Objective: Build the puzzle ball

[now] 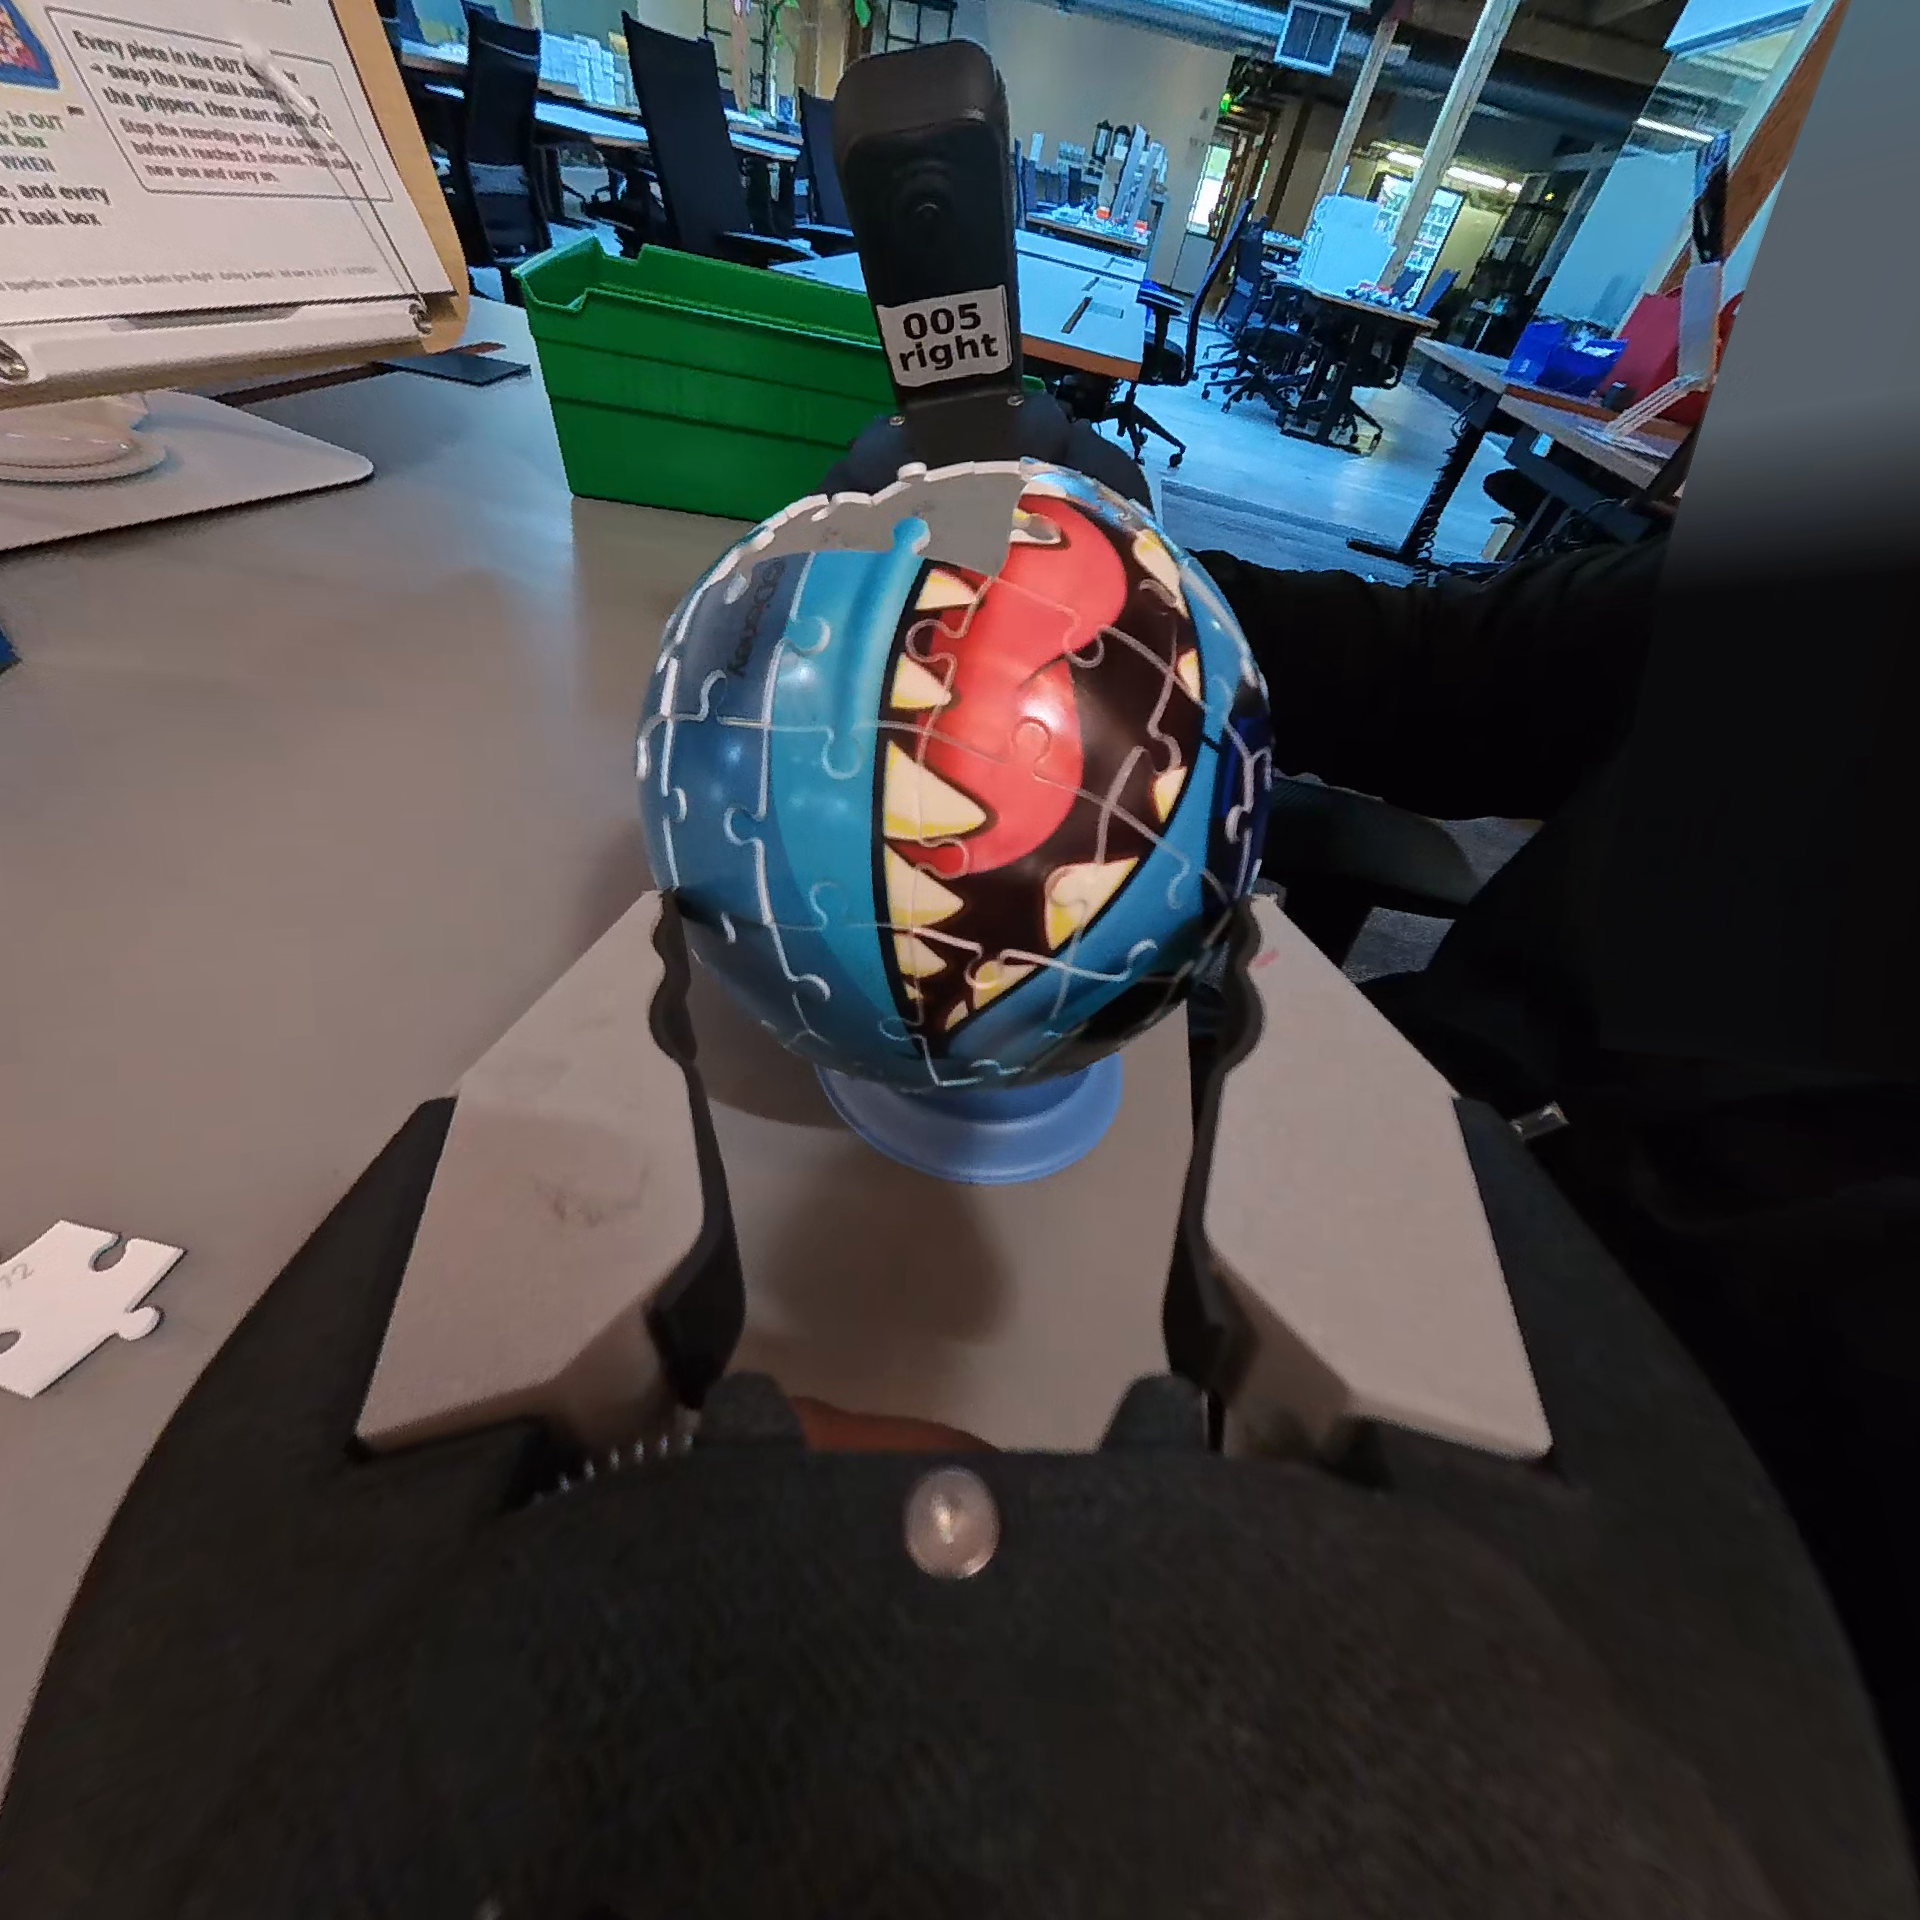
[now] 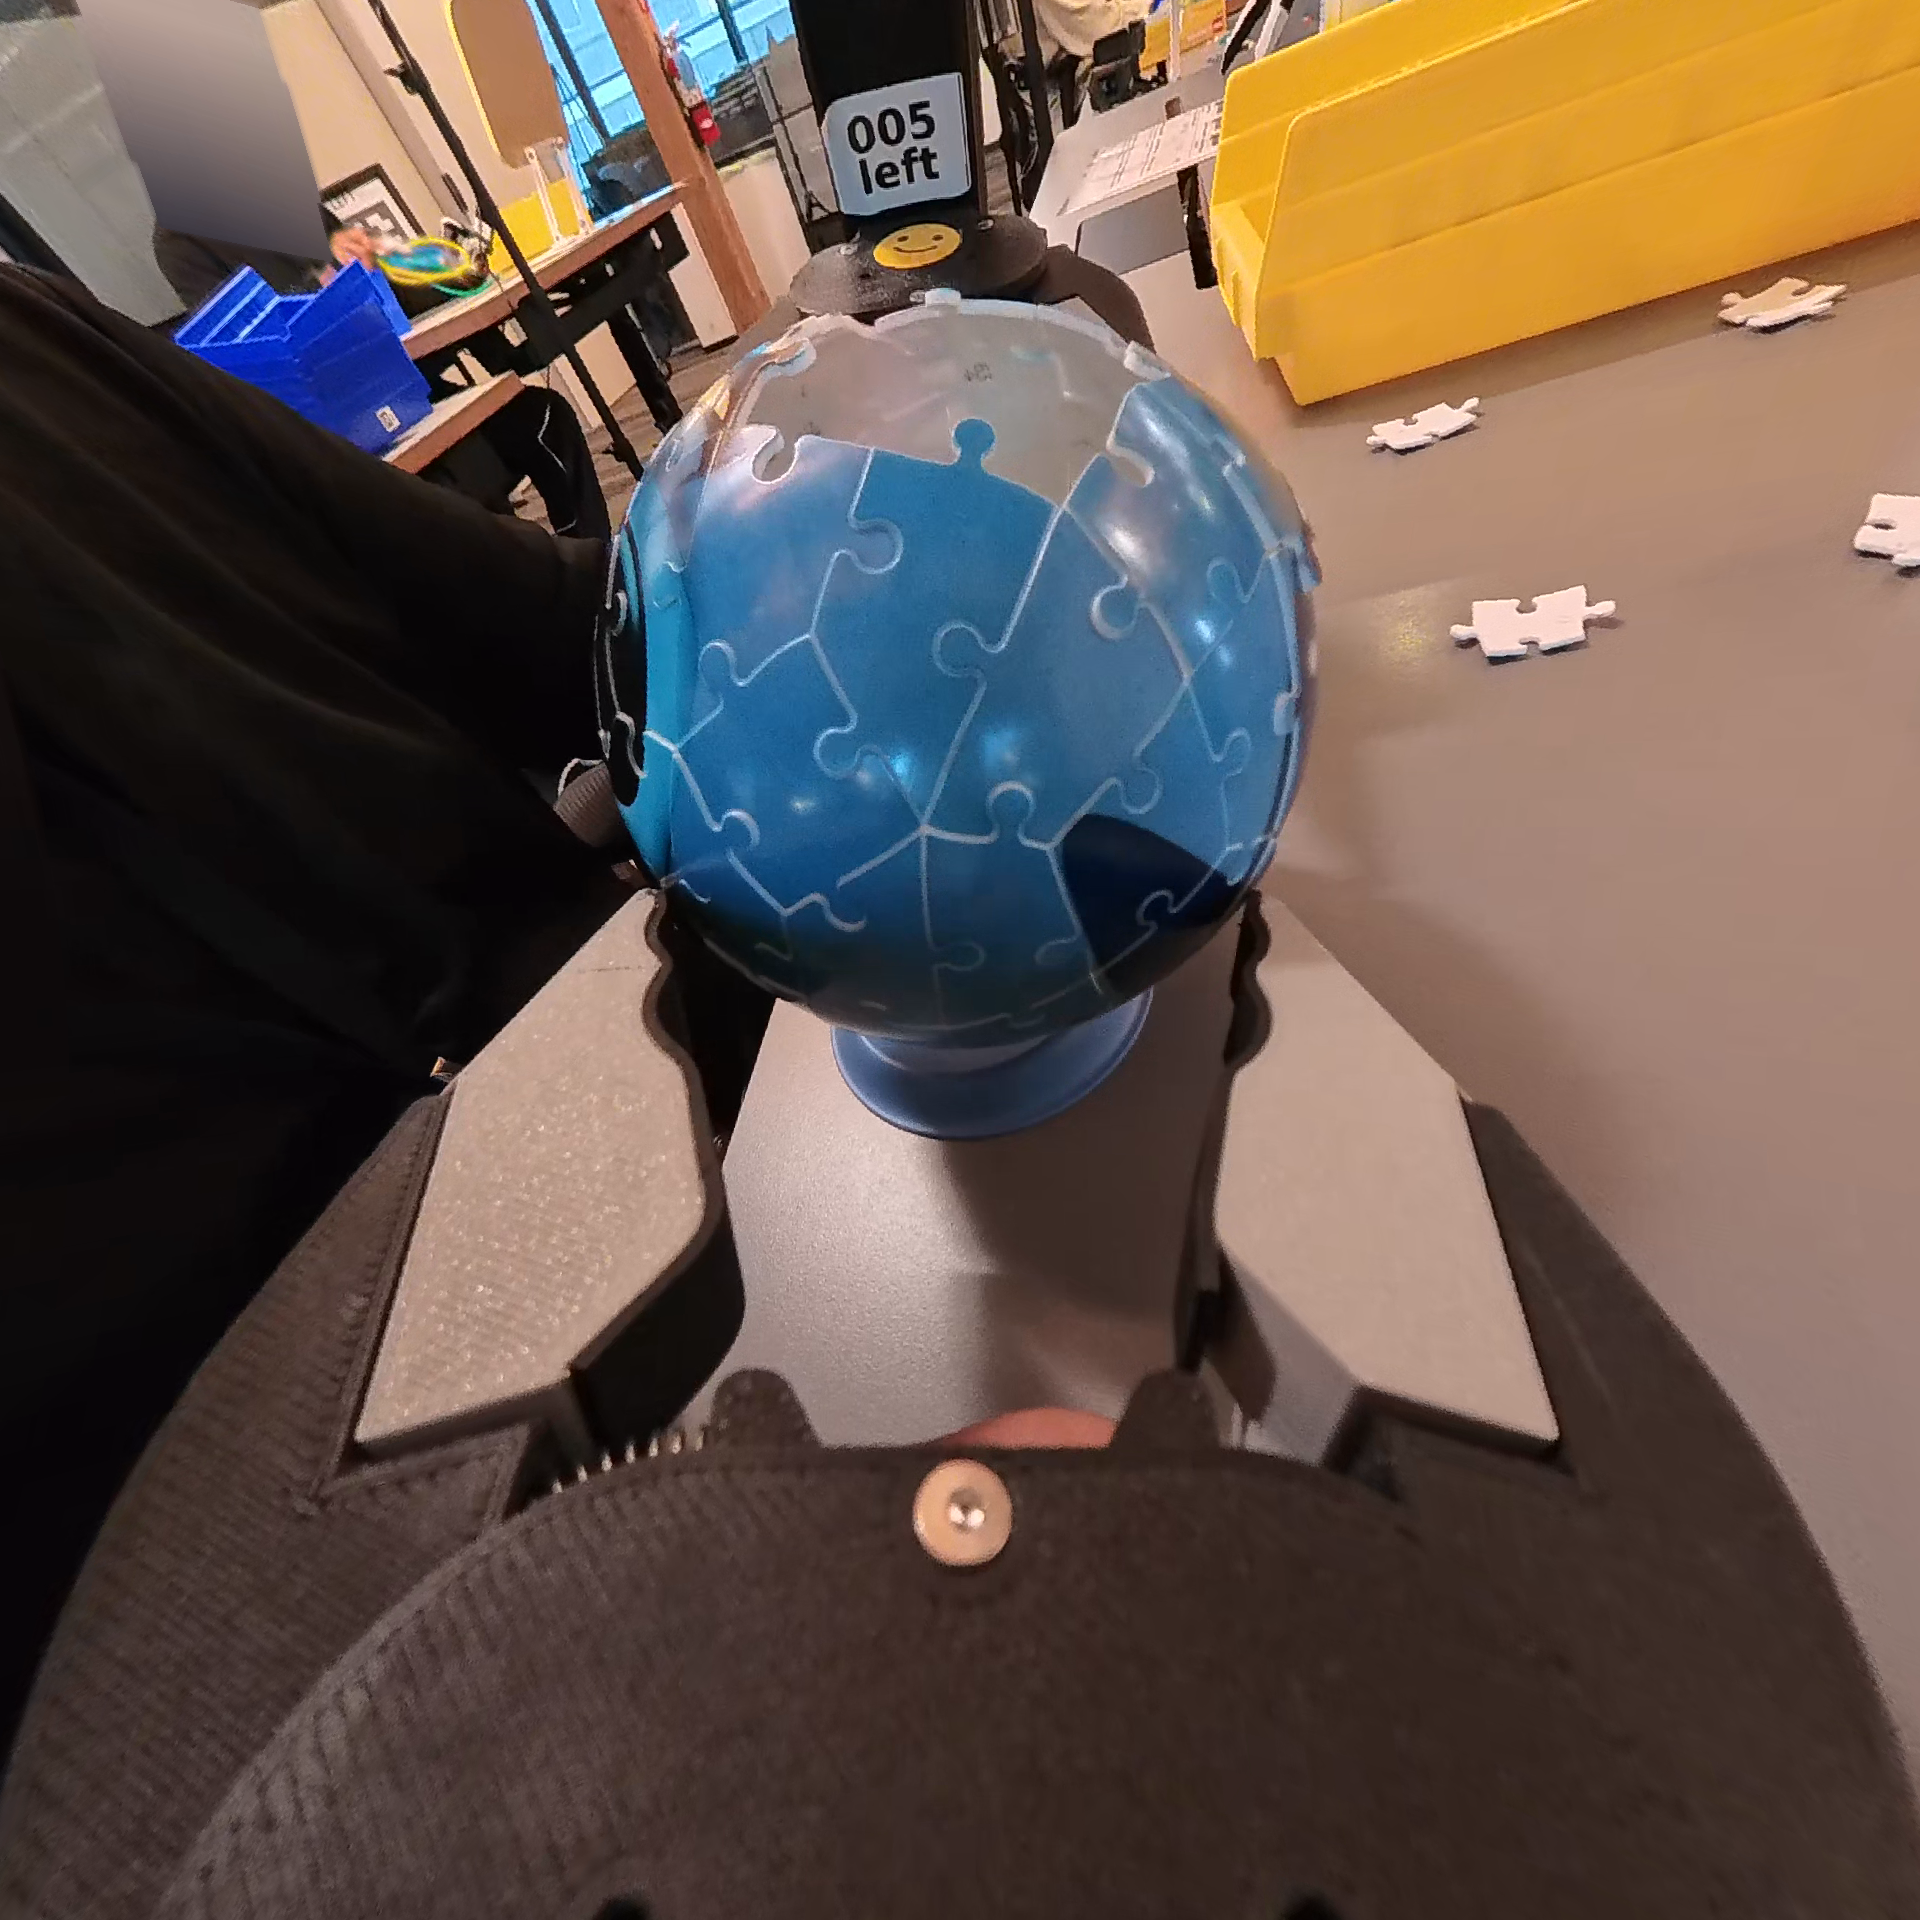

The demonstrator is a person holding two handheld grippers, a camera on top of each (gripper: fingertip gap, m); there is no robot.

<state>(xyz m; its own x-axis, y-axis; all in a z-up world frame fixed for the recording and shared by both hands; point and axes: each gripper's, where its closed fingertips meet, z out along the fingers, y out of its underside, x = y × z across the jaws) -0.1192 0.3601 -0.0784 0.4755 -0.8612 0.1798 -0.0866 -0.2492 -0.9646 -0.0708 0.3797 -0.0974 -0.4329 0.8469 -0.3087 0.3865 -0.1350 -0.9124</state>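
The puzzle ball [image 1: 790, 790], blue with a toothed red mouth, sits on a blue round stand [image 1: 977, 1132] on the grey table. Its top has an open gap [image 1: 935, 509] that shows the white insides of the pieces. My left gripper [image 1: 956, 935] has its jaws spread wide, with both fingertips against the ball's lower sides. My right gripper [image 2: 956, 925] clasps the ball [image 2: 935, 707] the same way from the opposite side, above the stand [image 2: 987, 1081]. Each gripper's body shows behind the ball in the other's view.
A loose white piece [image 1: 73, 1304] lies at the left. Several more loose pieces [image 2: 1532, 620] lie at the right near a yellow bin [image 2: 1558, 187]. A green bin [image 1: 707, 374] and an instruction sheet on a stand [image 1: 187, 156] are behind. A dark sleeve [image 2: 260, 623] is close by.
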